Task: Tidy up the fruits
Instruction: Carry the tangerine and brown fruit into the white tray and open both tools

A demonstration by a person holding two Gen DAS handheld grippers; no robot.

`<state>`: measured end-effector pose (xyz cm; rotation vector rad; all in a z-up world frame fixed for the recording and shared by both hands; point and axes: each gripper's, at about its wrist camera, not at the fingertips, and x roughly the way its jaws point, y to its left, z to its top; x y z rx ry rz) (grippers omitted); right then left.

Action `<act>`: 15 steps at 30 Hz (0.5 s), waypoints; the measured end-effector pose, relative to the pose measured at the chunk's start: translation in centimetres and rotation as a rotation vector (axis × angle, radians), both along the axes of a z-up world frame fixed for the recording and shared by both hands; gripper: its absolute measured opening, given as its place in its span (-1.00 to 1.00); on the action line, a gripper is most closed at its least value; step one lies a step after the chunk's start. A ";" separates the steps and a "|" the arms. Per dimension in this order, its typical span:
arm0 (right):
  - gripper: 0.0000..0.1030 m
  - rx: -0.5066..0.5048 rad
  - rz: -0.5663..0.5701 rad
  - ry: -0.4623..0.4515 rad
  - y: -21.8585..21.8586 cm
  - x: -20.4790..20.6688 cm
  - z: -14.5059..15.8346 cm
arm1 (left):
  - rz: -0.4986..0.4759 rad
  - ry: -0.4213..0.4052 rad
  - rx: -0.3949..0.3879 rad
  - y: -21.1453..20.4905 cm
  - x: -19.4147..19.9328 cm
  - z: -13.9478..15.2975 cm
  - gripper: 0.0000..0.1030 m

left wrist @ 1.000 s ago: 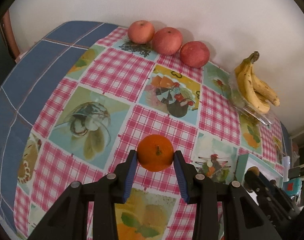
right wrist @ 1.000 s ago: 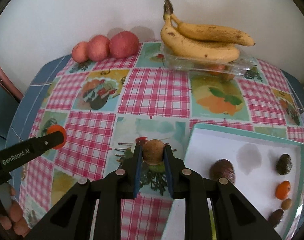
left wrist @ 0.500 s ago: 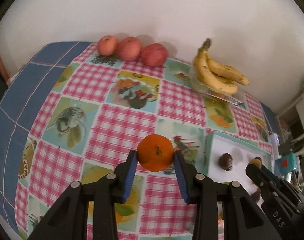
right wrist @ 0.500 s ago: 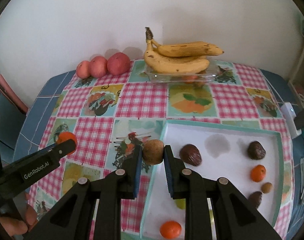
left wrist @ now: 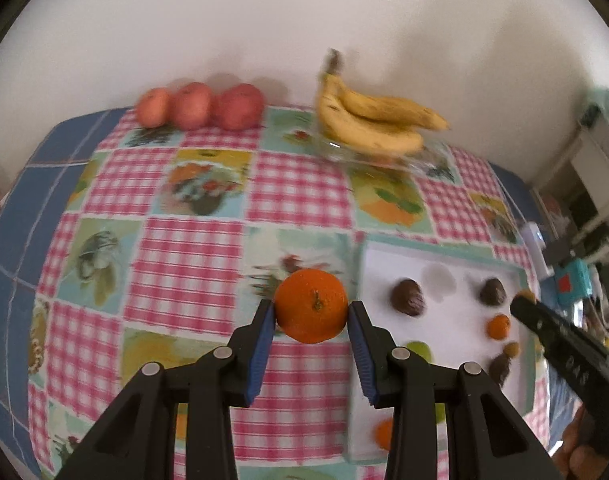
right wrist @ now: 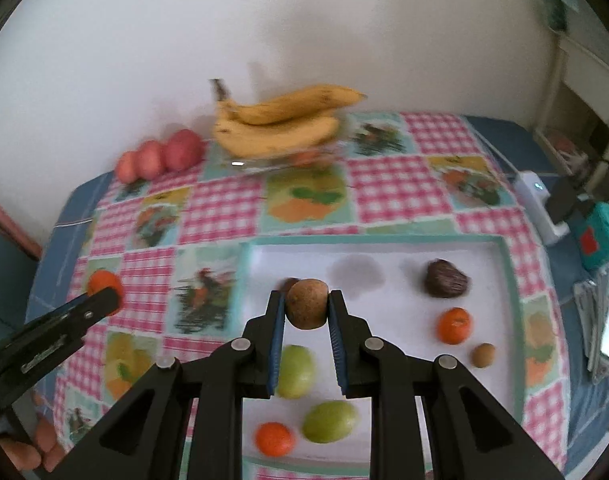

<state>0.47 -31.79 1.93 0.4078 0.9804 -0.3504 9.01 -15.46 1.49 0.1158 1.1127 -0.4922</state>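
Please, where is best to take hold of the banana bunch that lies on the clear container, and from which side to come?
Probably grip the banana bunch across the thick middle of the lower banana, coming from above with the fingers on either side of its width. The bunch lies flat on the clear container near the wall, so its top is the free side. The stem end is thin and may snap.

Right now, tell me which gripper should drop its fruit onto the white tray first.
Right. The right gripper holds its small brown fruit already over the white tray, above bare surface. The left gripper holds its mandarin over the checked tablecloth, beside the tray's left edge.
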 end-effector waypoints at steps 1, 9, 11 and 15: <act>-0.56 -0.004 -0.020 0.009 -0.7 -0.4 -0.2 | -0.022 0.002 0.004 -0.8 -0.4 -0.2 -0.23; -0.56 0.011 -0.147 0.011 -5.6 -3.4 -0.8 | -0.183 0.073 0.017 -6.4 -3.3 -2.6 -0.23; -0.56 0.012 -0.160 0.011 -6.3 -3.9 -0.8 | -0.184 0.076 0.028 -7.0 -3.3 -3.4 -0.23; -0.56 0.017 -0.170 0.013 -7.0 -4.4 -1.0 | -0.179 0.063 0.043 -7.5 -2.9 -4.4 -0.23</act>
